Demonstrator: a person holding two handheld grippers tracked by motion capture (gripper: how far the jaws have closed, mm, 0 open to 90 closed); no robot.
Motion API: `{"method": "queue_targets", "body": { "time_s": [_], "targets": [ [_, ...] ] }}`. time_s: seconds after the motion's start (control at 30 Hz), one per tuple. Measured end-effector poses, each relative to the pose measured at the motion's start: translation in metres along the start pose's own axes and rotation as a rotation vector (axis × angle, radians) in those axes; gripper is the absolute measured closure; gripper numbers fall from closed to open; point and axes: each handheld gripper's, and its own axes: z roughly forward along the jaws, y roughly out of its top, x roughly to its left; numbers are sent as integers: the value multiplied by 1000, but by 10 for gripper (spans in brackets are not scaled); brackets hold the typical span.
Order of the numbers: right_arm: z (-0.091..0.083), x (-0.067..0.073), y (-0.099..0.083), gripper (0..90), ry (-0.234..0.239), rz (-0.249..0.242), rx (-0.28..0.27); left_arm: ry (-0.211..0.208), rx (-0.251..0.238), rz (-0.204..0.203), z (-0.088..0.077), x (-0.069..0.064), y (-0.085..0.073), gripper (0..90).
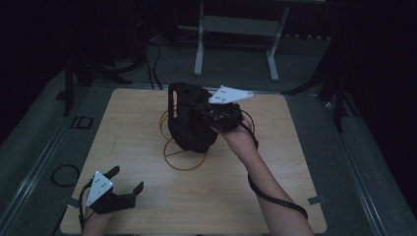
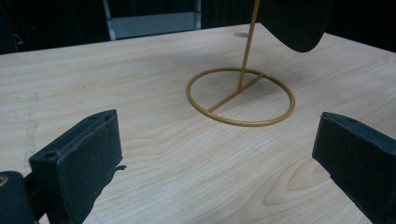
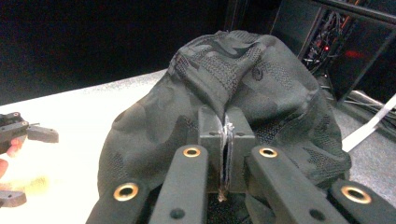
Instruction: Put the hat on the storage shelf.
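Right gripper [image 3: 226, 140] clamped on dark cap [image 3: 224, 93]; left gripper [image 1: 127, 183] wide, 7 o'clock of gold stand [image 2: 240, 95]. We judge: lower cap squarely over post.

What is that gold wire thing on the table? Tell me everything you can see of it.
The gold wire stand is thin metal rod, as it looks: a round ring base lying flat on the wooden table, a straight spoke across to its centre, and an upright stem rising from there. A dark patterned cap, pinched by the right gripper, hangs over its top. The open left gripper sits apart from it.
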Motion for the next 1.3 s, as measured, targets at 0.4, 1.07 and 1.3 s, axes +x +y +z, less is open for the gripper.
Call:
{"method": "queue_targets", "body": {
  "time_s": [0.4, 1.07, 1.3],
  "targets": [
    [13, -2, -4, 828, 22, 30, 20, 1, -15, -9, -2, 2, 0, 20],
    [19, 1, -3, 464, 34, 60, 35, -5, -17, -13, -1, 2, -1, 20],
    [16, 1, -4, 389, 43, 56, 30, -8, -16, -9, 0, 0, -2, 20]
  ]
}}
